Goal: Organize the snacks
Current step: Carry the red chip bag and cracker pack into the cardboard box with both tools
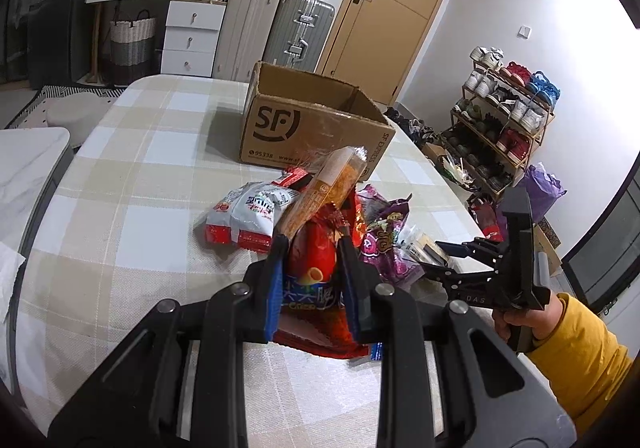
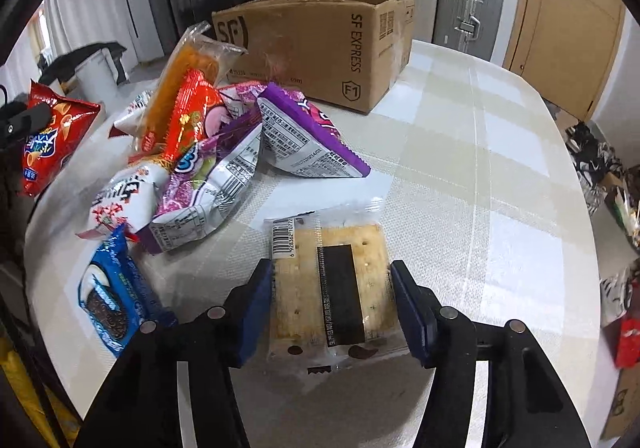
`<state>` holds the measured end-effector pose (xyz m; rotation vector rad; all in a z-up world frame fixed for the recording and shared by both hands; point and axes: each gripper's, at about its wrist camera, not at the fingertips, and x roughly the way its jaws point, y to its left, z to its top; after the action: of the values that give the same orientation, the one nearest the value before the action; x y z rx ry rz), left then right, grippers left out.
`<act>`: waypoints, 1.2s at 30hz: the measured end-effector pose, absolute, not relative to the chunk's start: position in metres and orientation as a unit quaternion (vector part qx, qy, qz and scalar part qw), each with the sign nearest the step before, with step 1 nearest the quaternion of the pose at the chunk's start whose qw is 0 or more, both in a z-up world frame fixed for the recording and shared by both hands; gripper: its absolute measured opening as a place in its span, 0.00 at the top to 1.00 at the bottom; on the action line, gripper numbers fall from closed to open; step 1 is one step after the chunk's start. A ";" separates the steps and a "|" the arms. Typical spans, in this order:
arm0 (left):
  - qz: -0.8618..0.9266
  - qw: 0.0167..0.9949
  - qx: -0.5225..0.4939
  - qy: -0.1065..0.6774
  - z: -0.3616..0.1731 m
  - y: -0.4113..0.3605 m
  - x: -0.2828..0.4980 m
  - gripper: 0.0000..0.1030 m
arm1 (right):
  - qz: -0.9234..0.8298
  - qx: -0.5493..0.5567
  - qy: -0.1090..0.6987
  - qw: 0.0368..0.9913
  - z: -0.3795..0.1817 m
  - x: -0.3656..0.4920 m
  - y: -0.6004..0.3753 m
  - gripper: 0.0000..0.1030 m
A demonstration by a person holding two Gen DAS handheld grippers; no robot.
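My left gripper [image 1: 310, 246] is shut on a red crisp bag [image 1: 314, 260], which the right wrist view shows lifted at far left as the red crisp bag [image 2: 52, 136]. My right gripper [image 2: 330, 280] points down at a clear packet of crackers [image 2: 332, 288] flat on the checked tablecloth [image 2: 480, 168], a pad against each side of it. A pile lies beyond: purple bags [image 2: 308, 136], a long orange packet [image 2: 180, 88], a white and red bag [image 1: 248, 216] and a blue cookie packet [image 2: 112, 296]. An open cardboard box [image 2: 320, 48] stands behind them.
The table's rounded edge [image 2: 576, 208] runs close on the right, with bags on the floor below. A shoe rack [image 1: 500, 120], suitcases [image 1: 296, 32] and a door [image 1: 400, 8] stand beyond the table. A white chair [image 1: 28, 168] is at its left.
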<state>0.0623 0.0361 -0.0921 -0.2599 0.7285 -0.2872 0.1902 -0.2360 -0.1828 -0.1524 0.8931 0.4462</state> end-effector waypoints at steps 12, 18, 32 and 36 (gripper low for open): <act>-0.149 0.924 -0.117 0.333 -0.056 0.031 0.057 0.79 | 0.239 0.003 0.327 0.914 -0.083 0.159 -0.249 0.43; -0.158 0.933 -0.110 0.304 -0.018 0.032 0.069 0.79 | 0.276 0.053 0.280 0.918 -0.021 0.164 -0.242 0.43; -0.168 0.941 -0.095 0.279 0.064 0.026 0.147 0.79 | 0.299 0.087 0.257 0.915 0.044 0.253 -0.194 0.43; -0.167 0.937 -0.098 0.291 0.068 0.022 0.185 0.79 | 0.297 0.097 0.270 0.911 0.043 0.293 -0.185 0.43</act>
<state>0.1851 0.0216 0.0681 -0.2009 0.5946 -0.3411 0.2931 -0.1851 0.0426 0.1992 0.5567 0.6116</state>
